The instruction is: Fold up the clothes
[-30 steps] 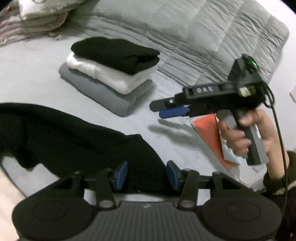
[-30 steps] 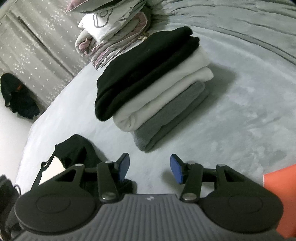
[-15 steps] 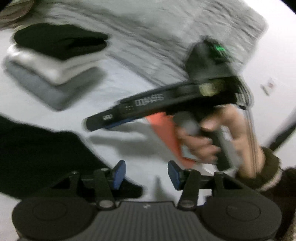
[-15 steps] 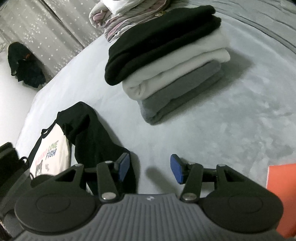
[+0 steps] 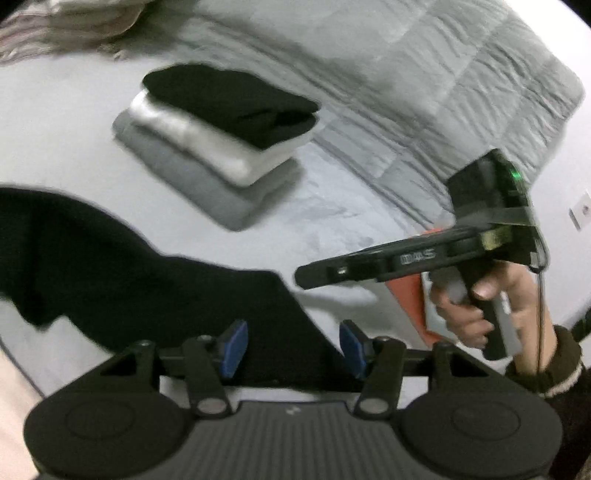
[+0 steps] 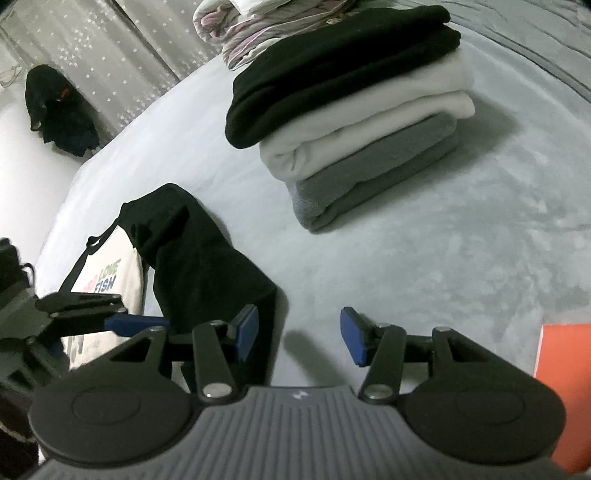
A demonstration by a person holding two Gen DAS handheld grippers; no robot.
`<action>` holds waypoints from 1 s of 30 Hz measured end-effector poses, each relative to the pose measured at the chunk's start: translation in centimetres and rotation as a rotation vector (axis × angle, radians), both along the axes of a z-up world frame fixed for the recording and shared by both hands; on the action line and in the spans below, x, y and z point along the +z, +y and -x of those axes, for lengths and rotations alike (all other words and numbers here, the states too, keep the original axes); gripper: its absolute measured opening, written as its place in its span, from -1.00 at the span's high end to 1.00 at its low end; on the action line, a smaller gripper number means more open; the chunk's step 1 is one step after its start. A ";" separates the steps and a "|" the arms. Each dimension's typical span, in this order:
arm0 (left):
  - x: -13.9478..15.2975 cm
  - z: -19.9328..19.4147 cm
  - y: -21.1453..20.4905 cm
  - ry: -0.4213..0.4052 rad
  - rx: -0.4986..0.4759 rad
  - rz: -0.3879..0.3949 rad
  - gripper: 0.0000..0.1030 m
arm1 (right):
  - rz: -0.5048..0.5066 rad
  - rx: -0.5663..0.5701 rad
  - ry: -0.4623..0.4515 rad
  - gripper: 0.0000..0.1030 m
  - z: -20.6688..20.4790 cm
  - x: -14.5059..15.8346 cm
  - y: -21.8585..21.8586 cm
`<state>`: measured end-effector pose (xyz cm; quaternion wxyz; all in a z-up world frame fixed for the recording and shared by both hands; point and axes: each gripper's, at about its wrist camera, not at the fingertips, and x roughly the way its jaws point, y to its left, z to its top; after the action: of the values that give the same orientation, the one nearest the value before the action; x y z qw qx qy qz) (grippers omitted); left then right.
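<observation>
A black-sleeved shirt (image 5: 110, 266) with a white printed front (image 6: 107, 280) lies unfolded on the grey bed. One sleeve (image 6: 199, 258) runs toward me. My left gripper (image 5: 293, 349) hovers open over the sleeve's cuff corner, nothing between its blue pads. It also shows at the left edge of the right wrist view as the left gripper (image 6: 122, 321), low over the shirt. My right gripper (image 6: 299, 334) is open above bare bedding just right of the cuff. In the left wrist view a hand holds the right gripper (image 5: 306, 275), its tip above the cuff edge.
A folded stack (image 5: 221, 144) of black, white and grey garments sits behind the shirt, also seen as the stack (image 6: 354, 110). A quilted duvet (image 5: 424, 81) covers the bed's far side. An orange booklet (image 6: 561, 387) lies at the right. Pillows (image 6: 266, 33) and a curtain stand beyond.
The right gripper has dropped and come nearer the sleeve cuff; more of the shirt now shows. The left gripper swung back over the cuff after a blurred sideways move. Both stay open.
</observation>
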<state>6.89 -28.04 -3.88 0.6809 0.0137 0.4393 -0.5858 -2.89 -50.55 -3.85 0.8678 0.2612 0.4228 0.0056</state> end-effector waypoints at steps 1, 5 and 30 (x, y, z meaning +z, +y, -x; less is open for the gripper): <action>-0.5 0.1 -0.4 0.009 -0.007 -0.008 -0.09 | -0.003 0.000 0.001 -0.04 -0.1 0.0 0.1; -1.5 1.6 -2.3 0.035 -0.069 0.004 -0.09 | -0.006 0.010 0.006 -0.05 -0.4 -0.2 0.6; 1.4 -2.0 2.8 -0.126 0.079 -0.025 -0.15 | 0.202 -0.001 -0.024 0.45 0.3 0.9 1.2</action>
<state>8.93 -25.28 -2.46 0.7297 0.0418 0.4030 -0.5508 -3.17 -49.31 -2.99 0.8948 0.1724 0.4104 -0.0343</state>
